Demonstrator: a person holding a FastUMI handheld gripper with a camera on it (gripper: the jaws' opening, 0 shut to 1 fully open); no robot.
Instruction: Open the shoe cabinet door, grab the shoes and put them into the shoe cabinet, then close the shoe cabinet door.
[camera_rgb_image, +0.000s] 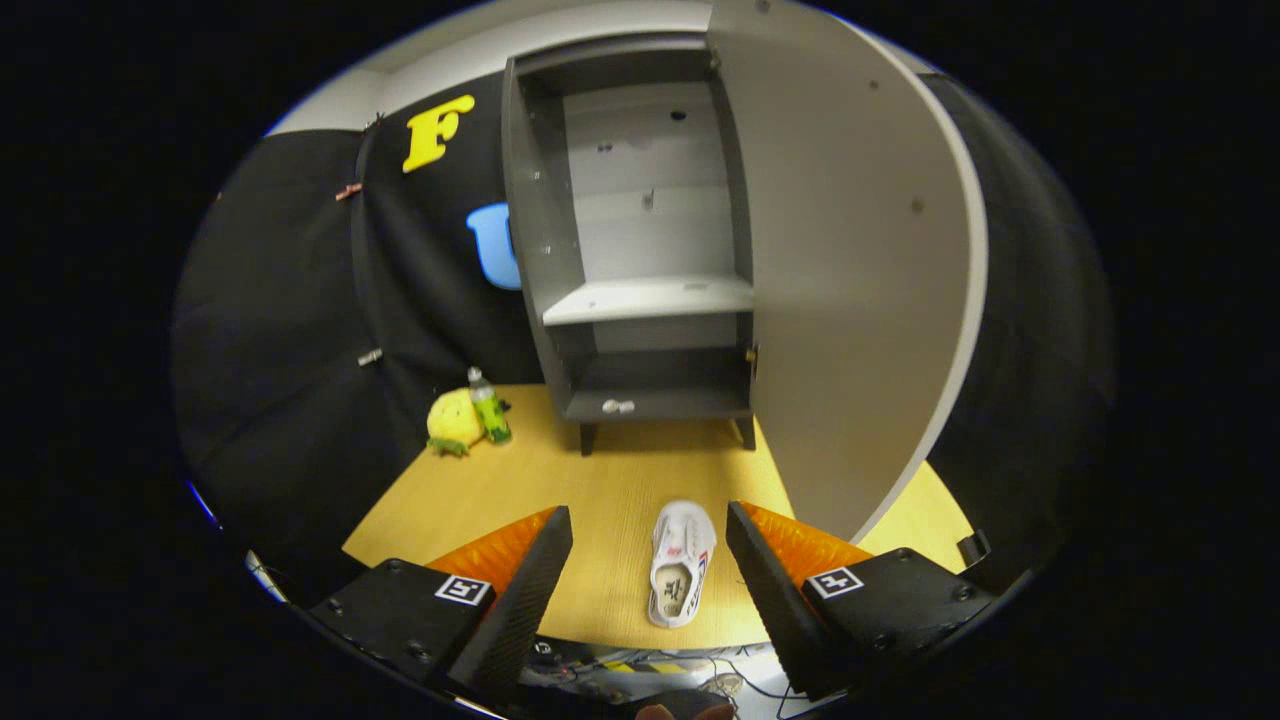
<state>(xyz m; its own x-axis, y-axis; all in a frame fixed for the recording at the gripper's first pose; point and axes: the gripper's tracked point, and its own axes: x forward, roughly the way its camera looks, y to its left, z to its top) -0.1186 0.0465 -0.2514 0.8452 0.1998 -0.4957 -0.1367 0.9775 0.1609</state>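
The gripper (650, 560) shows two wedge-shaped fingers (530, 580) with finely ribbed inner faces, set wide apart. Each finger rises from a blocky, matte housing with rounded corners, fastened by small round screws. On top of each housing sits a square white tag printed with a black block pattern. Behind each finger runs a faceted, glossy panel with a diamond-like texture

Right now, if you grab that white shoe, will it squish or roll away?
The white shoe looks soft, so it would probably squish a little. It lies flat on the table, so rolling seems unlikely. The open gripper straddles it.
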